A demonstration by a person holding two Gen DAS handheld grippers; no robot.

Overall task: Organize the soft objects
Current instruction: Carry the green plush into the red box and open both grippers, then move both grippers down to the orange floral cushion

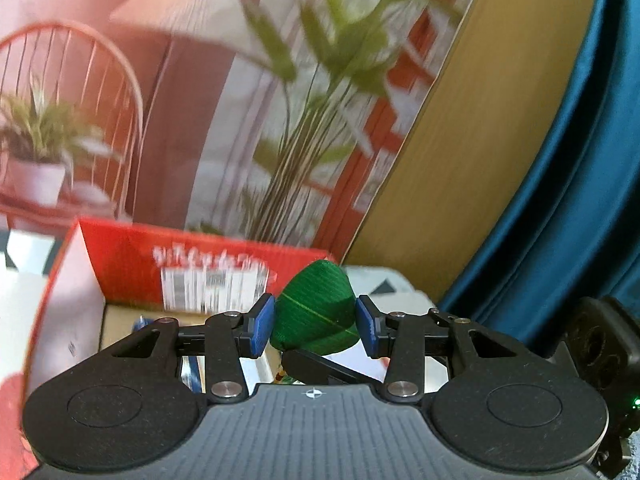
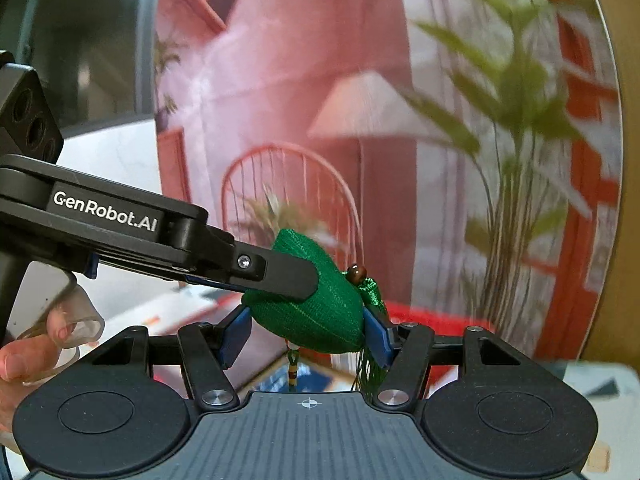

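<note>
Both grippers grasp one green pouch (image 2: 316, 312); the right gripper (image 2: 306, 334) presses its blue pads against the pouch's two sides, and the left gripper (image 1: 316, 324) clamps it from the left, its black finger (image 2: 280, 274) lying across the top; a brown bead (image 2: 356, 273) and green tassel (image 2: 370, 344) hang at the pouch's right end; the pouch is held in the air, in front of an open red box (image 1: 160, 264) that stands on the desk (image 1: 388, 280); a hand (image 2: 24, 352) shows at the left edge.

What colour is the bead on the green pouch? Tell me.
Reddish brown bead, atop the green pouch; clearest in the right wrist view.
</note>
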